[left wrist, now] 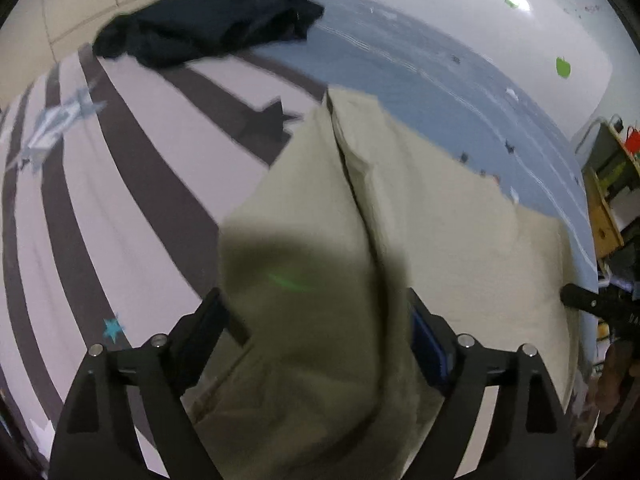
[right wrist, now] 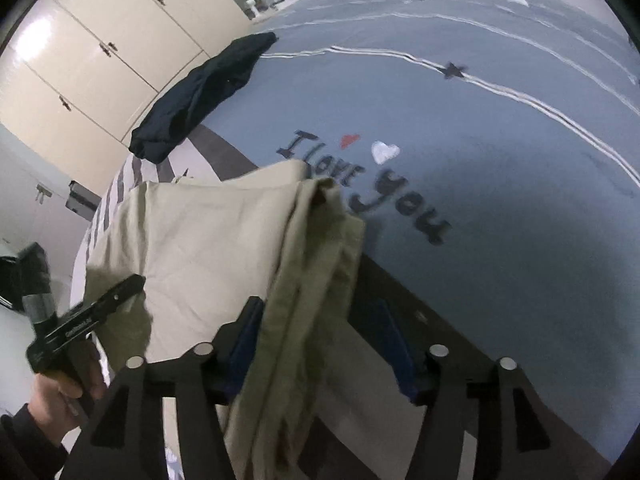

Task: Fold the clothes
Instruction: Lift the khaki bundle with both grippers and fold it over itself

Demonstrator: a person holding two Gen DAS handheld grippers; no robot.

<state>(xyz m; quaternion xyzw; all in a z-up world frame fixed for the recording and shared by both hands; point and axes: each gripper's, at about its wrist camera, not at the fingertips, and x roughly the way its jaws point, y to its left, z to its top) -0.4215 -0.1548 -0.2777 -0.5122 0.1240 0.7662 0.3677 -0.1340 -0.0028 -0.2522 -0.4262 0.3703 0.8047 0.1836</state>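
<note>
1. Left gripper [left wrist: 316,328]: fingers set wide apart, with the khaki trousers [left wrist: 400,208] lying between and under them. Whether the pads pinch any cloth cannot be told, since the fabric fills the gap but the fingers stand off to either side.
2. Right gripper [right wrist: 320,328]: fingers also set wide. A bunched fold of the trousers [right wrist: 208,232] drapes over the left finger and hangs down between the two; a firm grip cannot be told.
3. Left hand [right wrist: 60,392]: seen in the right wrist view at lower left, wrapped around the handle of the left gripper, which points in toward the near-left part of the cloth.
4. The right gripper's tip enters the left wrist view at the right edge, just beside the cloth's right border.
5. Trousers: spread on the bed [right wrist: 500,140], near its front edge, partly lifted and folded along a lengthwise crease. They overlap both the striped part and the blue part of the cover.
6. Dark garment [left wrist: 208,28]: crumpled at the bed's far-left edge, well apart from the trousers.
7. Wardrobe [right wrist: 100,40]: cream doors beyond that edge.
</note>
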